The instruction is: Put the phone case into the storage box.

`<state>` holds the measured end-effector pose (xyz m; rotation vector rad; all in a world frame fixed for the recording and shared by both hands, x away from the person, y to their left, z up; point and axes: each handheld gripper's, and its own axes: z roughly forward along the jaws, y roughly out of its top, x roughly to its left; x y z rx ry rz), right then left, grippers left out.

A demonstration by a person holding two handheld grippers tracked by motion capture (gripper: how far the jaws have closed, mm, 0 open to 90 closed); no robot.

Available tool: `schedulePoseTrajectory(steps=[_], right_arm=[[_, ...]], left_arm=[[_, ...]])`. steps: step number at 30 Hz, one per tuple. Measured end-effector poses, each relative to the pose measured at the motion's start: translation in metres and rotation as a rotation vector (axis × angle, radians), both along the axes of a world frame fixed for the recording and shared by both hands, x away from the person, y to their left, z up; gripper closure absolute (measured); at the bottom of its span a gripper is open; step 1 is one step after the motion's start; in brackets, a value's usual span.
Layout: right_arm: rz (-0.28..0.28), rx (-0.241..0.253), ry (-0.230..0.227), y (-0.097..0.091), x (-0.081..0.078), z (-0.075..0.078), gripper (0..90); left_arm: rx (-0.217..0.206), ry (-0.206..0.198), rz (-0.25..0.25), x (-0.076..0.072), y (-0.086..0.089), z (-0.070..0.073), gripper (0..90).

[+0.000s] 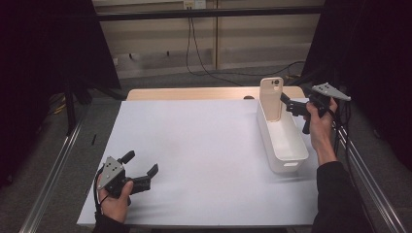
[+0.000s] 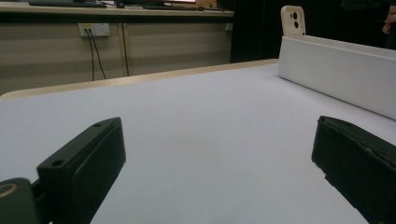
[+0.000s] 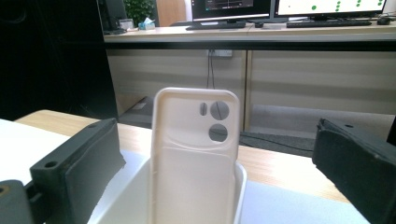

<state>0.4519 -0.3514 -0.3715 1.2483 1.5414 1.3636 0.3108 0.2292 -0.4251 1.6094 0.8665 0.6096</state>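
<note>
A cream phone case (image 1: 271, 97) stands upright against the far end wall of a long white bin (image 1: 286, 156) at the table's right. My right gripper (image 1: 286, 103) hovers just right of the case, open, with nothing between its fingers. In the right gripper view the case (image 3: 194, 158) rises from the bin (image 3: 240, 186) ahead, framed by the two spread jaws of the gripper (image 3: 215, 163). My left gripper (image 1: 142, 162) rests open near the front left of the table. In the left gripper view its jaws (image 2: 215, 163) stand wide over bare white surface, with the bin (image 2: 336, 70) and case (image 2: 293, 21) far off.
A white sheet (image 1: 194, 155) covers the wooden table (image 1: 194, 93), whose far edge shows as a tan strip. Dark curtains hang at both sides. Cables run down the back wall (image 1: 189, 48). Metal rails flank the table.
</note>
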Motion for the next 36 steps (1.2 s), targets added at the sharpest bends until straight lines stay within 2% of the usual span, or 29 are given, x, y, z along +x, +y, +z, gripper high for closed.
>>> schedulePoseTrajectory(steps=[5, 12, 19, 26, 36], right_arm=[[0.01, -0.002, -0.01, -0.001, -0.011, 0.002, 0.2], [-0.017, -0.023, -0.011, -0.008, -0.027, 0.005, 0.1], [-0.013, -0.009, -0.019, -0.007, -0.044, 0.001, 0.0], [0.0, -0.022, -0.019, -0.008, -0.056, -0.004, 0.5], [-0.011, -0.034, -0.027, -0.004, -0.082, -0.007, 0.7]], left_arm=[[0.005, -0.001, -0.01, -0.001, 0.0, 0.001, 2.7], [0.006, -0.004, -0.012, -0.001, -0.001, 0.001, 2.7], [0.011, -0.007, -0.02, 0.0, -0.003, 0.001, 2.8], [0.007, -0.01, -0.016, 0.0, -0.003, 0.001, 2.7], [0.013, -0.016, -0.019, -0.001, -0.004, 0.002, 2.7]])
